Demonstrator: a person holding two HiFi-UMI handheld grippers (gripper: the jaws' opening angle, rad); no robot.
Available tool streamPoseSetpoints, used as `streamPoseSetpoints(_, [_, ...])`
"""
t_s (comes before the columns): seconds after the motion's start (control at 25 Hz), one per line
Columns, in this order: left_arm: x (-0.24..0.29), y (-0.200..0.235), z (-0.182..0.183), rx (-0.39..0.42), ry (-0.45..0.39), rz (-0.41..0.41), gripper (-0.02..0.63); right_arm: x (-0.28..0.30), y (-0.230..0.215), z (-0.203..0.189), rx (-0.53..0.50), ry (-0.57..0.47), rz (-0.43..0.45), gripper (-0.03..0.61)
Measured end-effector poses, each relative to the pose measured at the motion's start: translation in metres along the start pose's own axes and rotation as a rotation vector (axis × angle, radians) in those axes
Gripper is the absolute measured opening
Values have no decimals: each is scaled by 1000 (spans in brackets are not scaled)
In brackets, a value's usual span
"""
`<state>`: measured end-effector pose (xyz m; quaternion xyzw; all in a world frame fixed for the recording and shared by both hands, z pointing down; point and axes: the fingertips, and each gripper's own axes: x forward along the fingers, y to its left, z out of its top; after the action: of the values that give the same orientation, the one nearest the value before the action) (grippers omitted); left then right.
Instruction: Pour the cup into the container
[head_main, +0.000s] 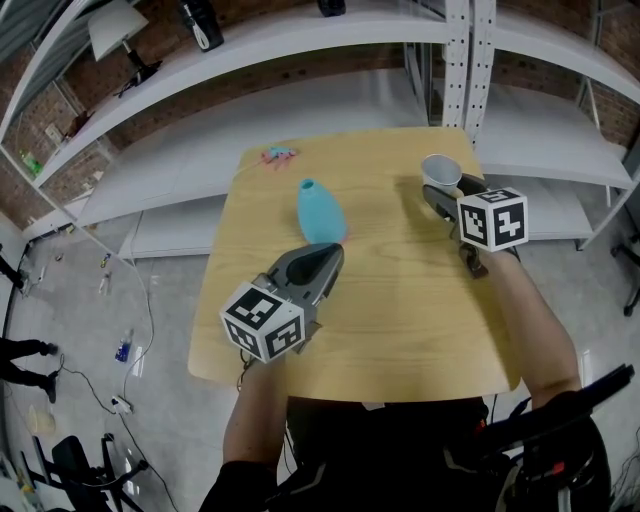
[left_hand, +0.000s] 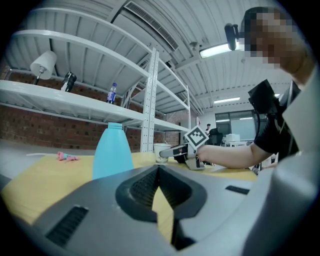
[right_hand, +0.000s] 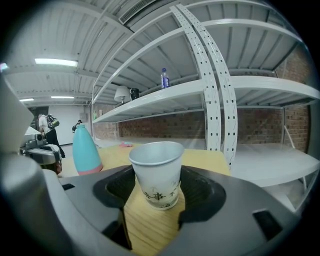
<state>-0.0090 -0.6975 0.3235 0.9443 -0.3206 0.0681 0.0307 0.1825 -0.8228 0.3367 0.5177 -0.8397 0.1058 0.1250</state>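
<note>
Toward the far-left corner of the wooden table (head_main: 400, 300) lies a small pink and blue object (head_main: 278, 154), well apart from everything else. Nearer the person, the left gripper (head_main: 335, 252) reaches in over the near-left part of the table. Its own view shows its jaws brought together at the tips with nothing between them. Its marker cube (head_main: 262, 320) sits at the back end, over the table's near edge.

Just beyond those tips the blue container (head_main: 320, 212) stands upright on the table, a narrow-necked bottle with an open mouth. In the left gripper view it rises a little left of the line of the jaws.

Farther right, near the far-right corner, the paper cup (right_hand: 156, 172) stands upright on the wood, mouth up, with dark print low on its wall. It is well apart from the container. The right gripper (head_main: 447, 186) comes at it from the person's side. Its jaws stand wide apart with the cup between them, the pads close beside its walls, which look round and undented.

Behind the table, white metal shelves (head_main: 560, 140) run along a brick wall.
</note>
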Motion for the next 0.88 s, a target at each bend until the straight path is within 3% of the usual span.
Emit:
streamPoseSetpoints(0.2, [-1,1,0,-1,3,-1,2,-8,10,14,-46,-14,18,284])
streamPoseSetpoints(0.6, [-16,4,-16,-29,93,-21,2,-30,79,68,-285,-46,100,283])
streamPoseSetpoints(0.88, [-34,12,-18,-32,85,1,2,-26,118,83,-392,-32,145,284])
